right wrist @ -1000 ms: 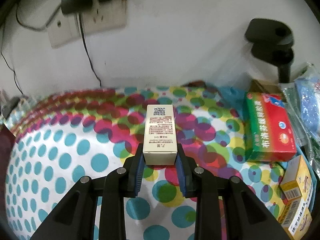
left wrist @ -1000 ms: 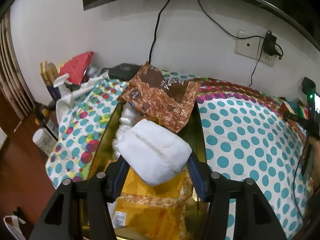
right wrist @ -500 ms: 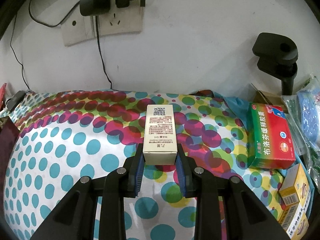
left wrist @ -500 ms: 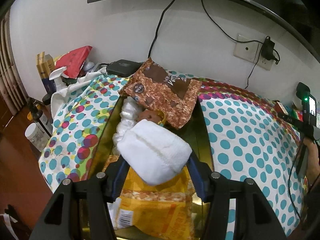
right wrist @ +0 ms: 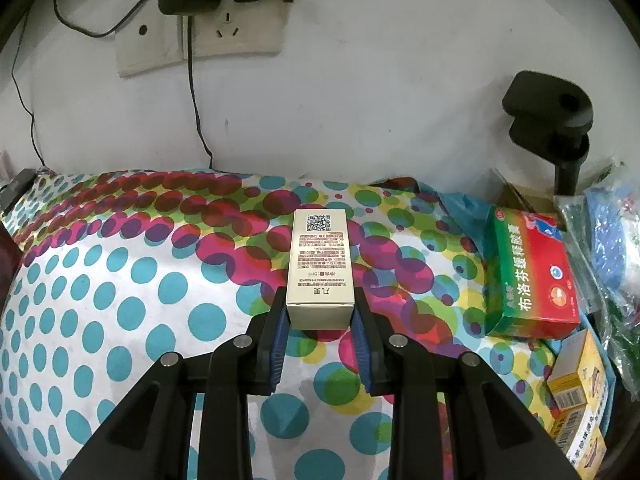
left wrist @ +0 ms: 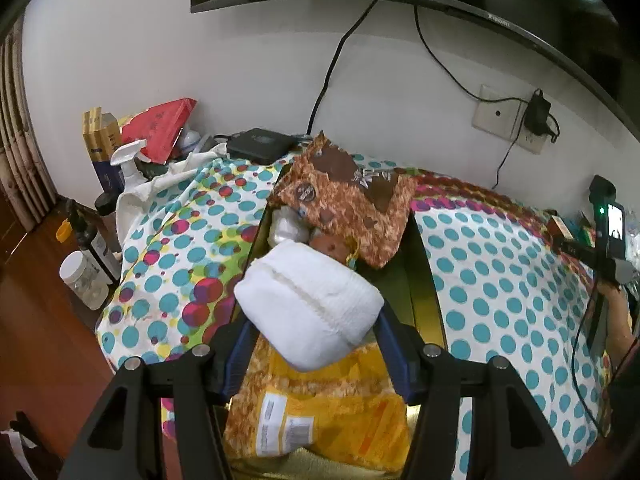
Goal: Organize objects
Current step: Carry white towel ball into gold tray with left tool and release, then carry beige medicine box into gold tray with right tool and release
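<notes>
My left gripper (left wrist: 314, 346) is shut on a white padded pack (left wrist: 308, 304) and holds it above a gold tray (left wrist: 420, 280). The tray holds a brown snack bag (left wrist: 348, 196), a yellow snack bag (left wrist: 320, 404) and a small white pack (left wrist: 286, 226). My right gripper (right wrist: 320, 336) is shut on a small beige carton (right wrist: 320, 268) with a QR code, held above the dotted tablecloth (right wrist: 120, 300).
A red-and-green medicine box (right wrist: 532, 276) and yellow boxes (right wrist: 576, 388) lie at the right. A wall socket (right wrist: 200, 36) with cables is behind. A spray bottle (left wrist: 128, 164), jars (left wrist: 84, 280) and a black box (left wrist: 260, 144) stand at the table's left end.
Both grippers have pulled back and up from the table with their loads. The left view now shows more of the tray and the screen above; the right view shows more wall.
</notes>
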`<state>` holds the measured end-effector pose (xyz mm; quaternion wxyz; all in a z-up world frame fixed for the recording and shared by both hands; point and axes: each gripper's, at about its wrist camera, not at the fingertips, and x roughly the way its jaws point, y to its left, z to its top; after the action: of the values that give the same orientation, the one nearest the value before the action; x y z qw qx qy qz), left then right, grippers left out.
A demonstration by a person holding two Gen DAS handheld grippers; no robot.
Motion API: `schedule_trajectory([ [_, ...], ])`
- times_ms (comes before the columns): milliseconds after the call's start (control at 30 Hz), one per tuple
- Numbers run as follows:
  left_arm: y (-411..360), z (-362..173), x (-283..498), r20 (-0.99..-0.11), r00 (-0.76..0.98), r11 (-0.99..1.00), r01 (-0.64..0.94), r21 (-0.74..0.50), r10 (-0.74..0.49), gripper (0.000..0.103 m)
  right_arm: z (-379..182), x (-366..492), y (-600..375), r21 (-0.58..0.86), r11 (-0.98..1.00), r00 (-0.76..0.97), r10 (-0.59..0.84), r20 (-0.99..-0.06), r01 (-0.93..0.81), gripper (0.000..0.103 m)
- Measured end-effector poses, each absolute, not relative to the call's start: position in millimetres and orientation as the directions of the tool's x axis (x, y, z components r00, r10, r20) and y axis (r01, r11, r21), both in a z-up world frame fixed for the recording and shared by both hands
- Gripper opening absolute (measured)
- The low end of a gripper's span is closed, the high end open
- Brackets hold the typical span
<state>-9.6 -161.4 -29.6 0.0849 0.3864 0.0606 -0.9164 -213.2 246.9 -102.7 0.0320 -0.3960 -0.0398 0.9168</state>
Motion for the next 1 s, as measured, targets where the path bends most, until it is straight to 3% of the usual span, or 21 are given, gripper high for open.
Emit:
schedule_trajectory([
  [200, -156.4, -45.1, -32.7, -0.775, -0.631, -0.978, 0.175, -0.111, -0.025, 0.061, -103.1, -213.3, 246.4, -0.099, -0.995, -0.681, 0.09, -0.726, -0.026, 0.028],
  [267, -155.8, -49.7, -34.9, -0.782, -0.623, -0.976, 0.174, -0.134, -0.004, 0.07, -103.9, -214.3, 247.3, -0.087, -0.996, -0.677, 0.082, -0.732, -0.027, 0.028],
  [467, -150.2, -49.5, -34.8, -0.784, -0.621, -0.977, 0.16, -0.139, 0.01, 0.071, -105.4, -216.3, 248.3, -0.066, -0.997, -0.673, 0.068, -0.736, -0.028, 0.028],
  [1000, -145.7, -37.6, -28.0, -0.784, -0.616, -0.979, 0.197, -0.054, -0.081, 0.071, -104.1, -214.1, 241.2, -0.091, -0.995, -0.694, 0.091, -0.715, -0.037, 0.027],
])
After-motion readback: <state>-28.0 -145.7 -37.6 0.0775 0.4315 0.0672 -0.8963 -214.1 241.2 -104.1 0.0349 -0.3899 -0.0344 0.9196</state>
